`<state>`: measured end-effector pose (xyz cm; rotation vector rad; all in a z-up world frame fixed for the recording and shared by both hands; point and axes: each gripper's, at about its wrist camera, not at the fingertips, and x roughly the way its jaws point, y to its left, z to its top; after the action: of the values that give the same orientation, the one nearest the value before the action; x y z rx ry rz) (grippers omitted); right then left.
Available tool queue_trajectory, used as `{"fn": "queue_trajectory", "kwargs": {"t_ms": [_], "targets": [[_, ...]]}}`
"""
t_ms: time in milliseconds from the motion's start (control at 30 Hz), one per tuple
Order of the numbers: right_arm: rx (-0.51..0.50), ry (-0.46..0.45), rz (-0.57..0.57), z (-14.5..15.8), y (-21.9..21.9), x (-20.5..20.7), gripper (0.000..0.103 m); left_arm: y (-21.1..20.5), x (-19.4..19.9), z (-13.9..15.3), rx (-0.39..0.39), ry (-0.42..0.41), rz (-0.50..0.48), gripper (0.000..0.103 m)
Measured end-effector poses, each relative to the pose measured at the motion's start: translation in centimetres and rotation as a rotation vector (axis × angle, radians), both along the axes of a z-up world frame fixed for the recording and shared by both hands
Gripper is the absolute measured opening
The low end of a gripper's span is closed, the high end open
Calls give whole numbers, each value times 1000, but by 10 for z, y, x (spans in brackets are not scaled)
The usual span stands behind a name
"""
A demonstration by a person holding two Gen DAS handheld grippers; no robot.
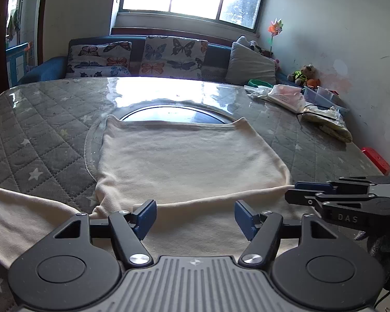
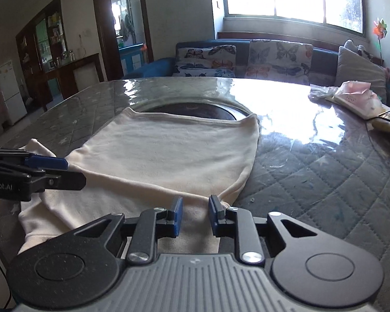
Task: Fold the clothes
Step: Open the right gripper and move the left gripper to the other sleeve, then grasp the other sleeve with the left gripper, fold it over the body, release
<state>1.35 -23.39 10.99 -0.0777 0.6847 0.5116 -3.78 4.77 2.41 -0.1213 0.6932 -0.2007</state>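
Left wrist: left gripper (image 1: 195, 217) jaws wide — over cream garment (image 1: 189, 153) | right gripper (image 2: 195, 217) jaws narrowly apart (nothing gripped)

"DAS" on the right claw (image 1: 297, 192); "Robot.AI" on the left claw (image 2: 62, 171).
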Motion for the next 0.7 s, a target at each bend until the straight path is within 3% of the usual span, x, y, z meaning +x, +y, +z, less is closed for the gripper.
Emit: {"fn": "queue_trajectory", "kwargs": {"t_ms": [167, 400, 533, 700], "targets": [[2, -9, 3, 5, 1, -3, 24, 11, 12, -13, -37, 40, 36, 69], [11, -24, 49, 10, 12, -8, 29, 24, -2, -6, -70, 2, 52, 71], [-8, -19, 94, 7, 25, -11, 36, 48, -14, 2, -60, -23, 136, 72], [-29, -20, 196, 7, 51, -20, 42, 92, -25, 9, -18, -34, 314, 73]]}}
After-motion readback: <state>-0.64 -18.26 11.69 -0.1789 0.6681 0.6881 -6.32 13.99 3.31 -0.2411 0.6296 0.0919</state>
